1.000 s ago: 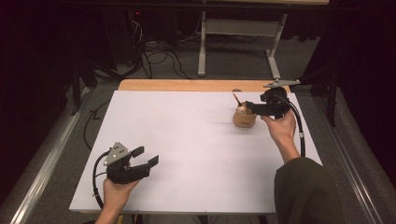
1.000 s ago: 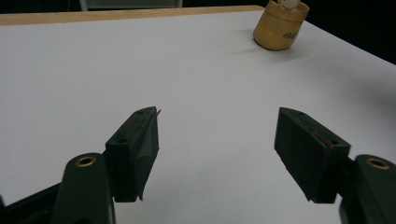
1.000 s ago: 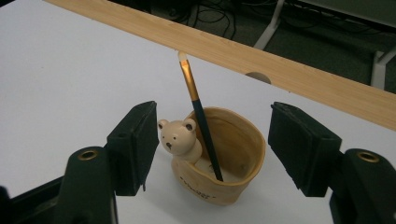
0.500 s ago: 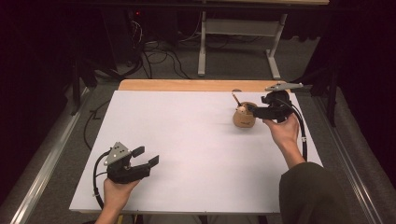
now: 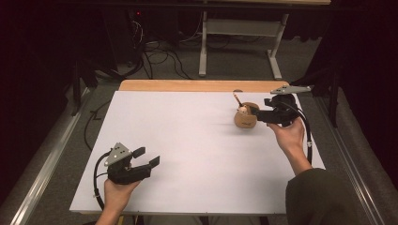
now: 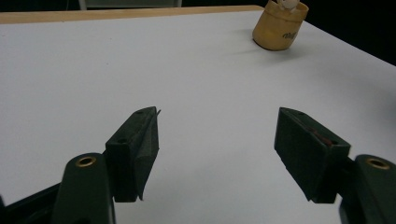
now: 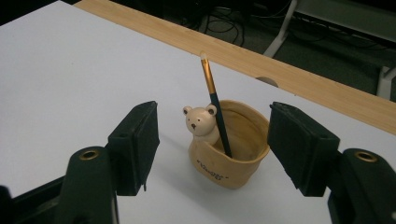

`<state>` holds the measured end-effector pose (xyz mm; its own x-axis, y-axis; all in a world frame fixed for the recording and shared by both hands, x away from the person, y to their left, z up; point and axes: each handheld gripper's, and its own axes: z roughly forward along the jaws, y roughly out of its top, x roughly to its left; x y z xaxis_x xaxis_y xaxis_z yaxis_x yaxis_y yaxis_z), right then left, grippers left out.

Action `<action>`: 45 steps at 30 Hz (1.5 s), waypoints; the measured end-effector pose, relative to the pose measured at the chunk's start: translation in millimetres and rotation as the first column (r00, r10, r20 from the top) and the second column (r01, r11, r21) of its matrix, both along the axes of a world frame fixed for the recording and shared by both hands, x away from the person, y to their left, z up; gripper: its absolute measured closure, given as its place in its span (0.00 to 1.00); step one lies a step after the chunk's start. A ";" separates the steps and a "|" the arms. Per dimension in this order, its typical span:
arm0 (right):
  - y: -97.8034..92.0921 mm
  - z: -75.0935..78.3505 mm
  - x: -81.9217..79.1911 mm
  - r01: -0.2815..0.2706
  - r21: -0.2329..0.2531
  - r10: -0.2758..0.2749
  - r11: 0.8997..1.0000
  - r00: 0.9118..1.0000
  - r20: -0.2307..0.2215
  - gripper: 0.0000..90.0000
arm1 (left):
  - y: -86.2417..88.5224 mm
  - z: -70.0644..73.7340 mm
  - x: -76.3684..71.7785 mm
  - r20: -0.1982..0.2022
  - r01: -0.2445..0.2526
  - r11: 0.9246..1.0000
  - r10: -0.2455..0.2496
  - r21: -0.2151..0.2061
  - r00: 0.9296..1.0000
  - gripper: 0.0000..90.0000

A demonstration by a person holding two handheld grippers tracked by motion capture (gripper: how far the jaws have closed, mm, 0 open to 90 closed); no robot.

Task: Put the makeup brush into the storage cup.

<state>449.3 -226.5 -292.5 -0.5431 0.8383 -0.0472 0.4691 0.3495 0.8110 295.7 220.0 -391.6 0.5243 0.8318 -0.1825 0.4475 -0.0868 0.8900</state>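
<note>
A tan cup (image 5: 245, 121) with a small bear figure (image 7: 201, 122) on its rim stands upright at the far right of the white table (image 5: 197, 140). A paintbrush (image 7: 213, 95) leans inside it, bristles up. My right gripper (image 5: 257, 114) is open just right of the cup. In the right gripper view the cup (image 7: 232, 151) sits slightly beyond the right gripper (image 7: 217, 140), between the lines of its spread jaws and touching neither. My left gripper (image 5: 147, 156) rests open and empty at the near left; the cup (image 6: 279, 28) is far off from the left gripper (image 6: 219, 149).
A wooden strip (image 5: 187, 86) runs along the table's far edge. Beyond it are floor cables (image 5: 155, 51) and a metal desk frame (image 5: 239, 28). Metal rails (image 5: 42, 159) flank the table on both sides.
The right hand and gripper have drawn back slightly toward the near side, away from the cup. The cup and the left gripper have stayed put.
</note>
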 end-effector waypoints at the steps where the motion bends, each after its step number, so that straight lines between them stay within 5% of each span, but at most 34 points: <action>1: -0.3 0.0 -0.8 0.000 -0.002 0.000 1.000 1.000 0.000 0.40 | 0.0 0.0 0.0 0.000 0.000 1.000 0.000 0.000 1.000 0.35; 45: -13.6 -2.4 -29.0 -0.037 0.059 0.036 0.998 0.999 0.014 0.40 | -0.3 -0.2 -0.7 0.000 -0.001 1.000 0.001 0.002 1.000 0.35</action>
